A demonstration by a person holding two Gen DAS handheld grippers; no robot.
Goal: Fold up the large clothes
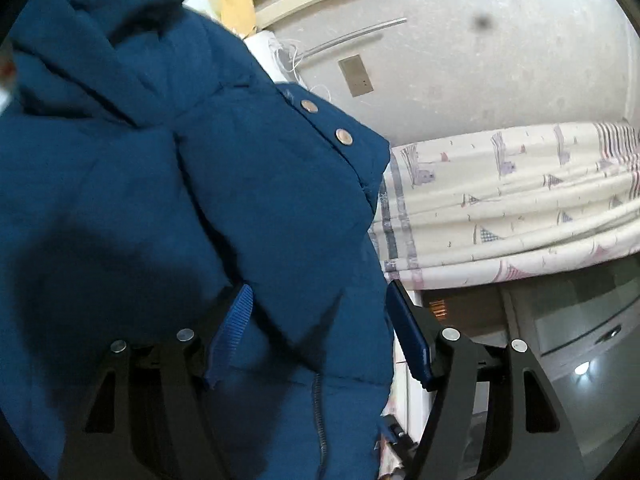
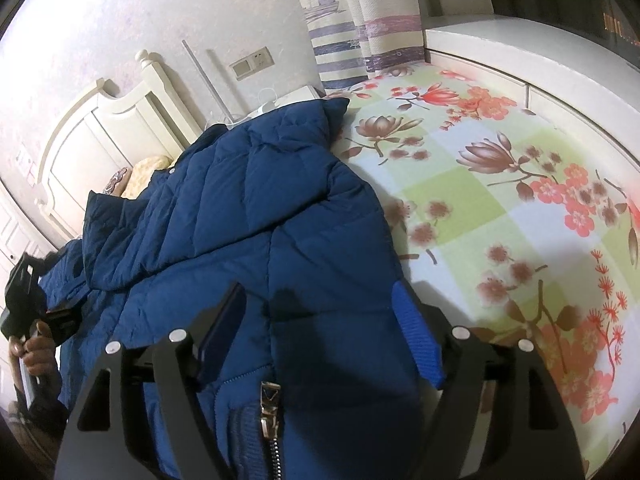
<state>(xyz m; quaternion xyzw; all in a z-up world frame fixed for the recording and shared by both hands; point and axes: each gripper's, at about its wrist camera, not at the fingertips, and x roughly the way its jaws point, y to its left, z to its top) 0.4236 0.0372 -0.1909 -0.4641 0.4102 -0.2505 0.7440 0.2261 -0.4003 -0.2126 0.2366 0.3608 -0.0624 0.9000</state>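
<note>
No readable text, label, brand or number anywhere.

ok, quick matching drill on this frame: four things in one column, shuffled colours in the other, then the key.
Things:
1. puffer jacket
2. bed sheet
3. snap buttons
4. headboard

Colours:
A. cream white
B. dark blue
C. coppery metal
D. pale green and white checks with red flowers

Pairs: 1-B, 2-D, 3-C, 4-A
</note>
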